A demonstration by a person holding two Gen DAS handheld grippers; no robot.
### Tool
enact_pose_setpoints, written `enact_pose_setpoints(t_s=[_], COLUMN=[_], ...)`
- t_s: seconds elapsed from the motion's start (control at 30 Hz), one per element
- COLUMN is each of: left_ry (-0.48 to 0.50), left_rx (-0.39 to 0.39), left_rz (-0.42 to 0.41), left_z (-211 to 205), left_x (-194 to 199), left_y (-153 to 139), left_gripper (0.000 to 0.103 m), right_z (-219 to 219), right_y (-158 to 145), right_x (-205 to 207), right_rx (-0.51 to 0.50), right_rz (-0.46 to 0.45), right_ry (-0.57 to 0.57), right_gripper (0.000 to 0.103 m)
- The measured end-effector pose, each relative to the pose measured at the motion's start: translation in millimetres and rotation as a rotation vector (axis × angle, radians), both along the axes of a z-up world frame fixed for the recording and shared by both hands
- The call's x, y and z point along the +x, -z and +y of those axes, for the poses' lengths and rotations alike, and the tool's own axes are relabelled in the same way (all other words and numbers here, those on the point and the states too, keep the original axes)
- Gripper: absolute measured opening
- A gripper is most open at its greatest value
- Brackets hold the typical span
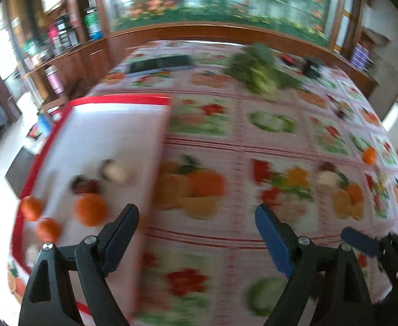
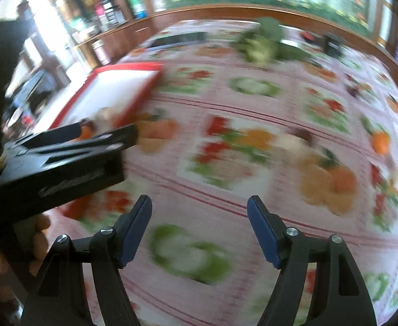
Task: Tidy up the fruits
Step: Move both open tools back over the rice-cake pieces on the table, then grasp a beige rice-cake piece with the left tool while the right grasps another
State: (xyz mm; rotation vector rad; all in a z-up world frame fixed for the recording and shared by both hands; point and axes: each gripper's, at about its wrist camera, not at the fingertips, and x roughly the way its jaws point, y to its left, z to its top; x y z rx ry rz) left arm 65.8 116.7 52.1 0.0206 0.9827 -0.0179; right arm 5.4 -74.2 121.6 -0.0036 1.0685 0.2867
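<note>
Both empty: left gripper (image 1: 197, 235) spread wide beside the red-rimmed tray (image 1: 112, 125), right gripper (image 2: 199, 225) parted over the tablecloth (image 2: 226, 163). Left loose: one orange (image 1: 369, 155), well apart from the tray's oranges (image 1: 91, 208). Best approached slowly, jaws straddling it, given the blur.

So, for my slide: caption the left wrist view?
Open left gripper above a tray holding three oranges; another orange sits on the tablecloth.

Fruit-print tablecloth (image 1: 253, 141), leafy greens (image 1: 256, 68) at far end, dark flat tray (image 1: 160, 63) nr them, wooden shelving w/ bottles (image 1: 63, 35) at left.
</note>
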Motion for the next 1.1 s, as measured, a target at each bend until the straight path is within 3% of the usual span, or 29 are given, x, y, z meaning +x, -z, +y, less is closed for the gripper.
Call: enact_pose_setpoints(t_s=[0.27,0.67,0.77,1.03,1.07,1.1], left_ry=[0.183,0.164,0.164,0.175,0.176,0.176], left_rx=[-0.026,-0.036,-0.014,-0.015,-0.016,-0.016], left_rz=[0.035,0.059,0.047,0.018,0.016,0.013], left_z=[-95,-134,-137,-137,-136,-136], left_x=[7,35,33,31,31,31], left_y=[15,39,43,42,43,42], left_gripper=[0.089,0.087,0.077,0.07,0.069,0.067], right_z=[-118,-223,-237,-230,-226,-220], right_y=[10,10,10,15,16,18], right_x=[-3,-2,6,43,47,49], right_rx=[-0.032,-0.018,-0.02,-0.091,-0.115,-0.155], right_rz=[0.016,-0.001,-0.022,-0.069,-0.074,-0.083], right_ry=[0.22,0.395,0.417,0.358,0.34,0.318], right_gripper=[0.073,0.073,0.073,0.073,0.072,0.062])
